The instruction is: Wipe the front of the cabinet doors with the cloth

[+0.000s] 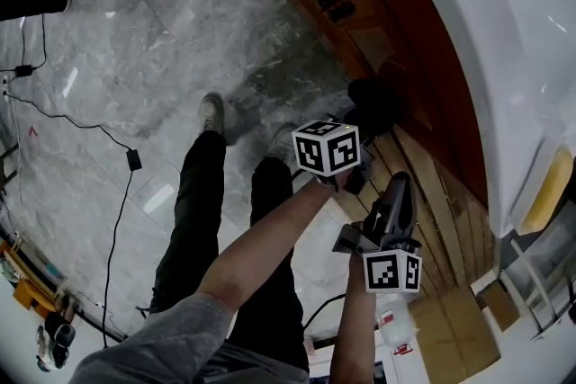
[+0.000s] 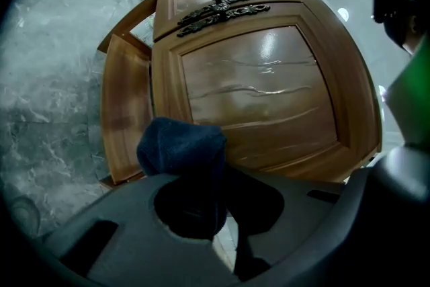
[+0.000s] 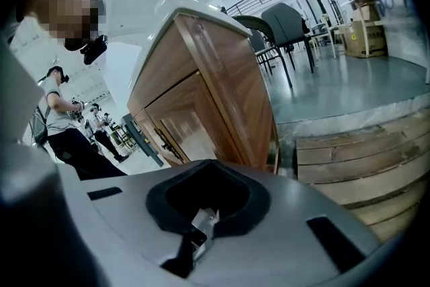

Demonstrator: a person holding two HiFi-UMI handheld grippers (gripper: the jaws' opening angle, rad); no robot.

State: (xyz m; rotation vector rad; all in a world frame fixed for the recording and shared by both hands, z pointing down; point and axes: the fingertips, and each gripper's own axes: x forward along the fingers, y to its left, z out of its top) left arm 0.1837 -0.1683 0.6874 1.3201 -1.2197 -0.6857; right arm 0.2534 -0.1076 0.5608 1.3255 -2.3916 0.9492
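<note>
My left gripper (image 2: 185, 168) is shut on a dark blue cloth (image 2: 180, 144), whose bunched end sticks out past the jaws. The cloth is at the lower left corner of a glossy brown cabinet door (image 2: 262, 97) that has dark ornate handles (image 2: 222, 5) at its far edge. From the head view the cabinet (image 1: 396, 40) runs along the right under a white top, and the left gripper (image 1: 358, 129) reaches toward it. My right gripper (image 1: 399, 191) hangs lower, away from the doors, its dark jaws together and holding nothing. Its own view shows the cabinet's side (image 3: 222, 91).
I stand on a grey marble floor (image 1: 135, 58) where a black cable with a power adapter (image 1: 133, 159) lies at the left. A wooden slatted platform (image 1: 441, 211) sits beside the cabinet's base. A cardboard box (image 1: 450, 328) is at the lower right. People (image 3: 64, 124) and chairs (image 3: 289, 23) stand farther off.
</note>
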